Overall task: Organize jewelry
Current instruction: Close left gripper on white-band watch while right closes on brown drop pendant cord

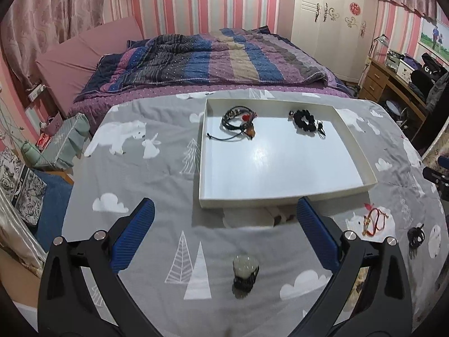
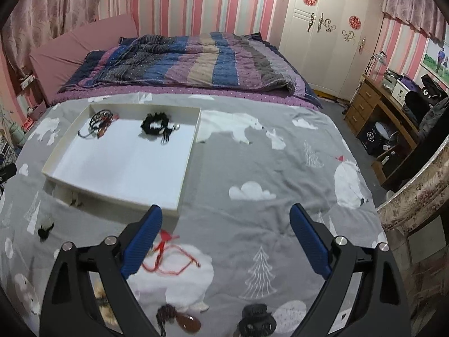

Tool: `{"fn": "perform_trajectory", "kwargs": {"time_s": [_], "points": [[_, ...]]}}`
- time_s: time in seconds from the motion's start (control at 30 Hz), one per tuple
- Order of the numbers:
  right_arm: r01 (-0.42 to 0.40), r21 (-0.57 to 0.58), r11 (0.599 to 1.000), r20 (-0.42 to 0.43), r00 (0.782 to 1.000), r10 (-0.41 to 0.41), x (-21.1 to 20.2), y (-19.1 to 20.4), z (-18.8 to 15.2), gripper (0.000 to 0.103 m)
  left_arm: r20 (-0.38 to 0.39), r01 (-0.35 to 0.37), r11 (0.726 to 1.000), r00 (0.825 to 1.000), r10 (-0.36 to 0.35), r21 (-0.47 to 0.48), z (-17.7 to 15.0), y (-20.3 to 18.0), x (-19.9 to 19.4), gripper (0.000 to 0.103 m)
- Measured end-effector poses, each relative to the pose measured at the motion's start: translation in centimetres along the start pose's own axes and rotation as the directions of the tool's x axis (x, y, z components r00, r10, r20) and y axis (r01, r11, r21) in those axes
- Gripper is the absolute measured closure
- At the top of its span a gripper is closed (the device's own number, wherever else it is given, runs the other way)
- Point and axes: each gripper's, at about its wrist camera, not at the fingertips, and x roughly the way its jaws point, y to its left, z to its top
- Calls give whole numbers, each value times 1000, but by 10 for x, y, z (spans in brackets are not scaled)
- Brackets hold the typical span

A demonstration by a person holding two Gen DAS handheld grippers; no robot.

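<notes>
A white tray (image 1: 280,193) sits on a grey bear-print cloth; it also shows in the right wrist view (image 2: 112,199). Inside at its far end lie a black cord bracelet with a red heart (image 1: 238,120) and a black bead bracelet (image 1: 304,119). My left gripper (image 1: 224,224) is open and empty above the cloth, just short of the tray. A pale bead bracelet (image 1: 245,272) lies between its fingers, nearer the camera. My right gripper (image 2: 226,233) is open and empty. A red string bracelet (image 2: 168,255) lies by its left finger. A black hair claw (image 2: 256,320) and a brown pendant (image 2: 189,323) lie below.
A bed with a striped quilt (image 1: 210,59) lies beyond the cloth. A white wardrobe (image 2: 328,28) and a cluttered wooden desk (image 2: 393,106) stand at the right. A floral chair edge (image 2: 415,193) is close on the right. Boxes and bags (image 1: 42,151) lie at the left.
</notes>
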Motion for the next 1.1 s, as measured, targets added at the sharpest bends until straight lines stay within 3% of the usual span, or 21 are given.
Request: {"fn": "perform_trajectory", "kwargs": {"time_s": [0.33,0.53,0.63,0.83,1.1], "points": [[-3,-44,999,-44,999,1,-3,5,-23,11,-37,24,1000,999,-24,6,-26,-3,-13,3],[-50,-101,994,-148,988,35,10,13,-44,11,-116,19,996,993,-9,83,-51,-18,-18,3],[-75,-134,988,-203,978,47,16,18,-56,11,-173,31,991,985,-9,127,-68,-25,-17,3],[-156,-220,963,-332,940,77,20,35,-81,11,-310,97,978,950,-36,186,-108,-38,-12,3],[-183,-295,938,-393,918,55,22,51,-101,11,-375,181,942,925,-66,282,-144,-56,-27,3]]}}
